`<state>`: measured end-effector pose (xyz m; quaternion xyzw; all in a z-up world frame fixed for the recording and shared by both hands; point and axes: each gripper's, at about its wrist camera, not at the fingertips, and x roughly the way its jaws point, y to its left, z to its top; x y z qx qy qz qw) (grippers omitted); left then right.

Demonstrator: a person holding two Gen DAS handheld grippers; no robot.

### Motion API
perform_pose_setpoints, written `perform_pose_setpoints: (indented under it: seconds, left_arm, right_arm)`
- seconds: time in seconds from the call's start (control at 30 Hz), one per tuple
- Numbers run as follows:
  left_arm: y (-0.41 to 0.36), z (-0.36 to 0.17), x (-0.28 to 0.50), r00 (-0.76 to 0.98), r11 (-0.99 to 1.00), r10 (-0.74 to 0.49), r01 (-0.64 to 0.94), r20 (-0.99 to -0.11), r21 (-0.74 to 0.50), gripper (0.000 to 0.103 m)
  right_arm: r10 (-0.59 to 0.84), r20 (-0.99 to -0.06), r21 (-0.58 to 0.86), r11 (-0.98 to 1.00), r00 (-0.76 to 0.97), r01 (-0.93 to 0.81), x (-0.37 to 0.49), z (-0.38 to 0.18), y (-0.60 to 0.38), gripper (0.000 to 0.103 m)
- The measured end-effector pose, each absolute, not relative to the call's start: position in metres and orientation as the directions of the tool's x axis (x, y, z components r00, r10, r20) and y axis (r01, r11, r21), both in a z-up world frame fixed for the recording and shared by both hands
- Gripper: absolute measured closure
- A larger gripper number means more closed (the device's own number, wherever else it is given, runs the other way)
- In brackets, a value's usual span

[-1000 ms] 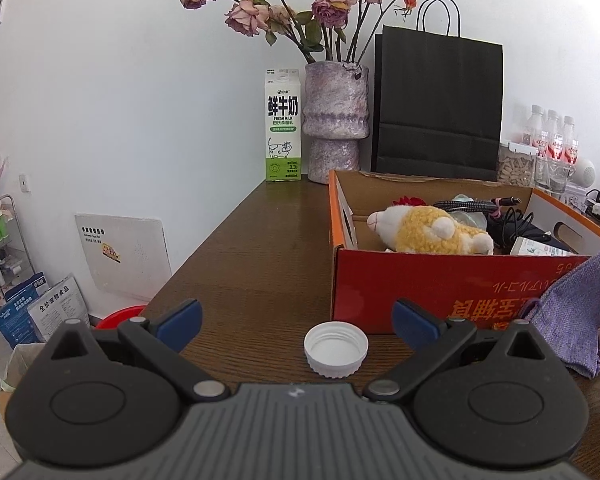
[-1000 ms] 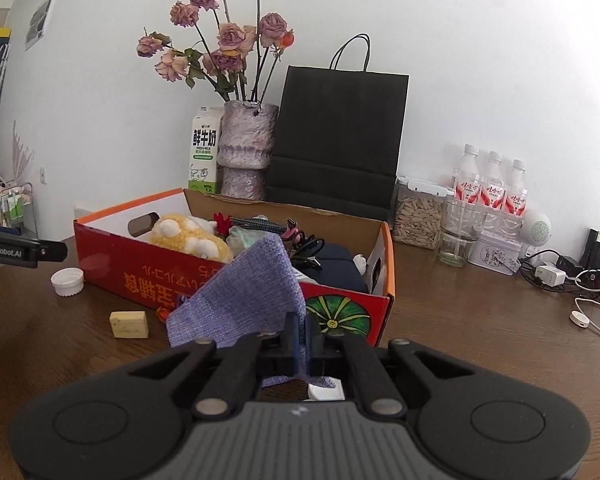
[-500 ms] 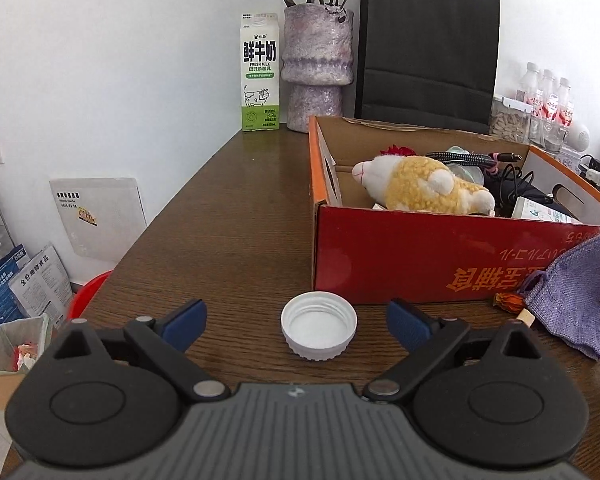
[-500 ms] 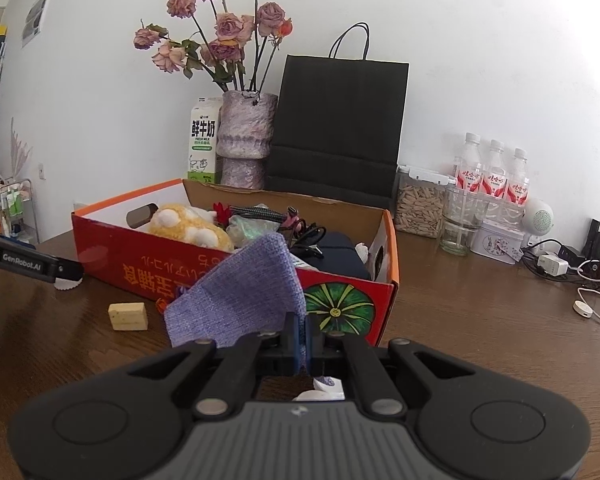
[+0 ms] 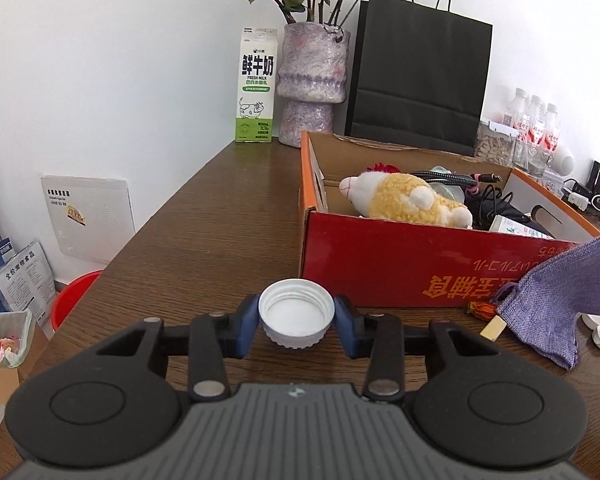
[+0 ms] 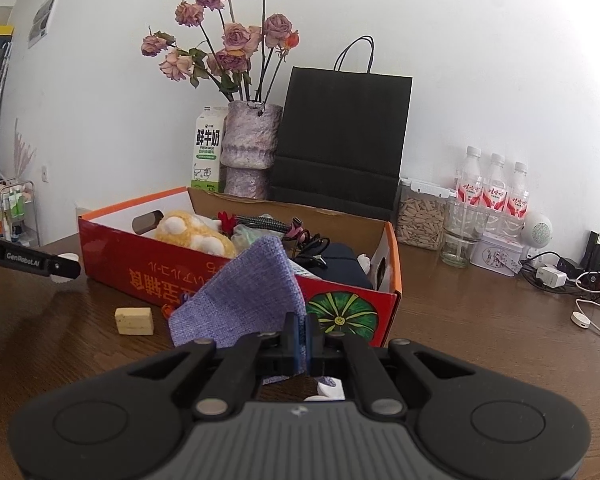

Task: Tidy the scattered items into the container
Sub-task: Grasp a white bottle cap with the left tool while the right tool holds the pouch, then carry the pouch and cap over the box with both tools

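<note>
Where the left wrist view starts, at the left gripper (image 5: 296,322), both blue pads press the sides of a white bottle cap (image 5: 296,317), open side up; whether it rests on the wooden table (image 5: 204,240) or is just lifted cannot be told. In the right wrist view, the right gripper (image 6: 300,344) is closed to a thin slit on one edge of a purple knitted cloth (image 6: 240,296), which rises in front of the box and hides part of its red front wall. Below those fingers, small white pieces (image 6: 330,389) on the table are mostly covered by the gripper body, so their shape is unclear. Just left of the cloth lies a yellowish block (image 6: 134,321), and a small orange object (image 5: 480,309) peeks out at the cloth's edge, too hidden to identify. Behind them stands the open cardboard box (image 5: 380,264), holding a yellow and white plush toy (image 5: 404,200), dark cables (image 5: 452,178) and other items that are tangled and hard to separate. Against the wall stand a milk carton (image 5: 257,88), a vase (image 5: 312,80) of dried roses cut off by the upper edge in the left view, a black paper bag (image 5: 420,80), and three bottles (image 6: 494,192) to the right.
</note>
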<state>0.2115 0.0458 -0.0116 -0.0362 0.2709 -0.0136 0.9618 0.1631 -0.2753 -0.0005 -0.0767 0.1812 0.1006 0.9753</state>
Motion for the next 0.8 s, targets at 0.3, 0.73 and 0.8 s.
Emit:
perform_pose_setpoints:
  seconds: [0.3, 0.73, 0.8]
  left_arm:
    - [0.036, -0.004, 0.19, 0.879, 0.997, -0.057, 0.024, -0.474, -0.074, 0.062]
    - [0.02, 0.023, 0.178, 0.906, 0.992, -0.115, 0.082, -0.408, -0.098, 0.062]
    - [0.016, 0.028, 0.177, 0.912, 0.991, -0.124, 0.093, -0.391, -0.097, 0.062]
  right_arm:
    - [0.143, -0.344, -0.113, 0.975, 0.928, -0.192, 0.156, 0.009, -0.275, 0.101]
    - [0.142, -0.24, -0.207, 0.959, 0.96, -0.193, 0.139, 0.036, -0.262, 0.102]
    - [0.141, -0.226, -0.21, 0.959, 0.964, -0.19, 0.138, 0.04, -0.261, 0.102]
